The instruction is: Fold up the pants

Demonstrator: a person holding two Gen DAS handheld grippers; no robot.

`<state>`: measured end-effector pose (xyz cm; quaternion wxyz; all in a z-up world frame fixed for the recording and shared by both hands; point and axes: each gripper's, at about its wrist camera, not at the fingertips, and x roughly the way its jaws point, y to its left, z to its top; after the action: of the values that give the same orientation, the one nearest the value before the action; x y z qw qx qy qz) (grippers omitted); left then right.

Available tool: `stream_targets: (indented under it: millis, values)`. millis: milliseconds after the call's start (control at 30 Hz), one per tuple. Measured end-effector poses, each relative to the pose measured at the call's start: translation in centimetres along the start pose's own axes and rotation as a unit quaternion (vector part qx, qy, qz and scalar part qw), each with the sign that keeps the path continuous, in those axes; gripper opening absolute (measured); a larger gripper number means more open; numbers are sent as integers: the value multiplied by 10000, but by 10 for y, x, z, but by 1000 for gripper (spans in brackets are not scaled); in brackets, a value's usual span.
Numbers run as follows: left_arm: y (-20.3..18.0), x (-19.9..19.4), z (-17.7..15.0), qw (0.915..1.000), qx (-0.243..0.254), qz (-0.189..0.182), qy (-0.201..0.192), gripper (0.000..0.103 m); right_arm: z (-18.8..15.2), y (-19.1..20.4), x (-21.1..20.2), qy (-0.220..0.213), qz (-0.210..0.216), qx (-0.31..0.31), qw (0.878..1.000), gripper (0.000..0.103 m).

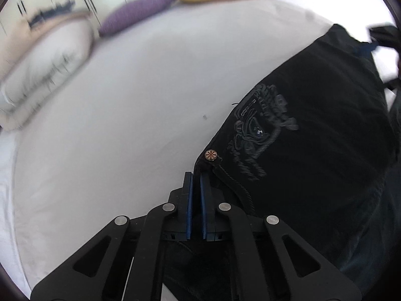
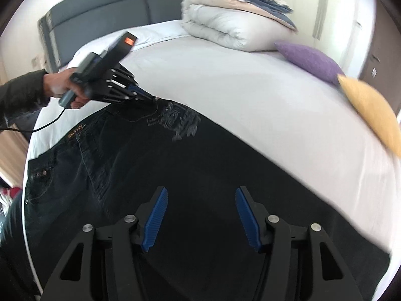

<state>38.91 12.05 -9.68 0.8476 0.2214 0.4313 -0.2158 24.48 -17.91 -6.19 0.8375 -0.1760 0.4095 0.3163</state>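
— Where are the pants?

— The black denim pants with raised tone-on-tone embroidery [image 2: 175, 165] lie flat on the pale, smooth bed sheet [image 2: 250, 95], waistband toward the near-left bed edge, legs running off to the lower right.

— And the left gripper [image 1: 196, 175]?

— Its blue ribbed pads are pressed nearly together at the waistband corner, just below the round copper button [image 1: 210, 155]. Dark cloth sits at the tips, so it looks pinched on that corner. The right wrist view confirms it: a hand in a dark sleeve [image 2: 67, 87] holds that gripper with its tips on the pants' upper edge.

— The right gripper [image 2: 201, 193]?

— Jaws about halfway apart, hovering over plain black fabric; nothing between the pads.

— Room to move?

— A wide stretch of bare sheet lies beyond the pants. Further off sit a rolled white quilted duvet [image 2: 225, 30], a purple textured cushion [image 2: 310, 60] and a yellow cushion [image 2: 373, 110]. Only the right view shows the grey padded headboard [image 2: 112, 5].
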Motion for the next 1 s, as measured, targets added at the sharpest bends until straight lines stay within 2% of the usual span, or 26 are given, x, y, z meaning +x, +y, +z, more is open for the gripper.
stream_targets:
  millis: [100, 333, 367, 467, 533, 600, 667, 833, 933, 1000]
  values:
    - [-20, -29, -13, 9991, 81, 147, -402, 4, 23, 0, 12, 21, -59, -201, 9998, 58]
    - [-35, -50, -32, 9966, 59, 212, -789, 4, 57, 22, 50, 247, -443, -1084, 9928, 58]
    - [-36, -52, -36, 9966, 67, 218, -796, 4, 59, 26, 57, 342, -468, -1238, 9906, 56]
    - [-38, -63, -41, 9962, 69, 198, -851, 4, 67, 34, 72, 580, -488, -1435, 9868, 41]
    - [-47, -72, -49, 9959, 61, 189, -882, 4, 73, 33, 76, 595, -476, -1432, 9868, 34]
    - [-50, -76, -50, 9957, 13, 175, -905, 4, 78, 33, 78, 628, -455, -1393, 9872, 13]
    - [-48, -79, -49, 9954, -29, 193, -933, 4, 77, 35, 73, 596, -367, -1304, 9890, 8]
    - [-49, -90, -56, 9950, -170, 196, -964, 4, 71, 47, 63, 570, -145, -822, 9949, 6]
    - [-52, -102, -64, 9944, -253, 206, -1010, 4, 66, 58, 57, 451, 239, -366, 9980, 6]
    - [-56, -114, -70, 9940, -288, 221, -1028, 4, 59, 76, 54, 404, 506, -288, 9975, 5]
